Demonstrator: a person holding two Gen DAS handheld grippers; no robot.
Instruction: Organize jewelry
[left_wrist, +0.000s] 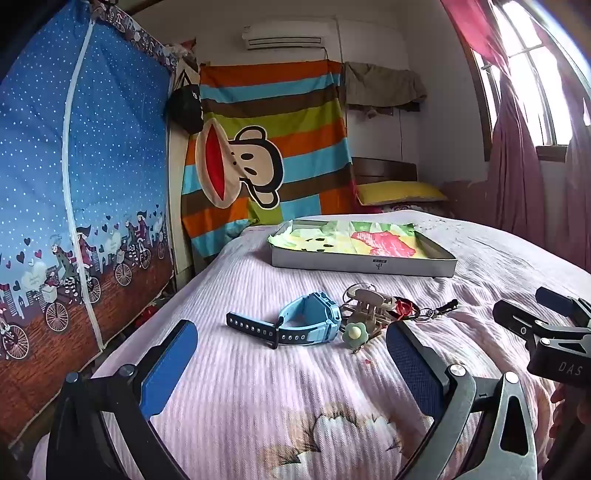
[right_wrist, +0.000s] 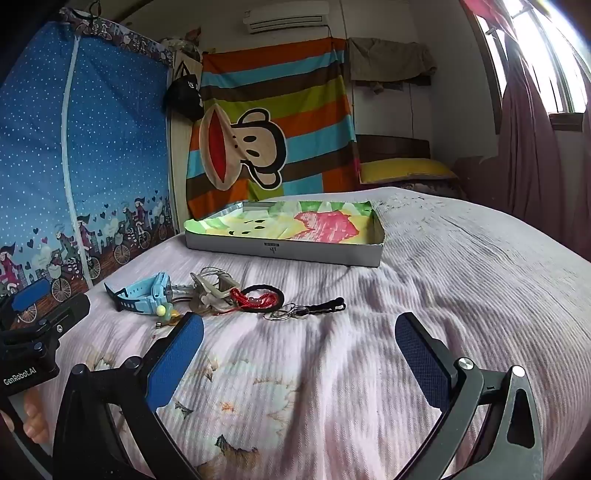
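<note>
A small pile lies on the pink bedspread: a light blue watch (left_wrist: 308, 321) (right_wrist: 147, 293), a beige hair claw (left_wrist: 369, 306) (right_wrist: 214, 290), a green flower clip (left_wrist: 355, 331) (right_wrist: 162, 310), a red cord bracelet (right_wrist: 255, 295) (left_wrist: 405, 307) inside a black hair tie, and a key ring with a black strap (right_wrist: 306, 310) (left_wrist: 437, 310). My left gripper (left_wrist: 291, 334) is open just short of the watch, nothing between its blue pads. To the right of the pile, my right gripper (right_wrist: 301, 326) stands open and empty.
A shallow grey box (left_wrist: 364, 264) (right_wrist: 284, 254) lined with colourful paper sits farther back on the bed. A blue fabric wardrobe (left_wrist: 81, 184) stands along the left, a striped monkey cloth hangs behind, and red curtains cover the window at right. Bare bedspread (right_wrist: 461, 277) stretches right.
</note>
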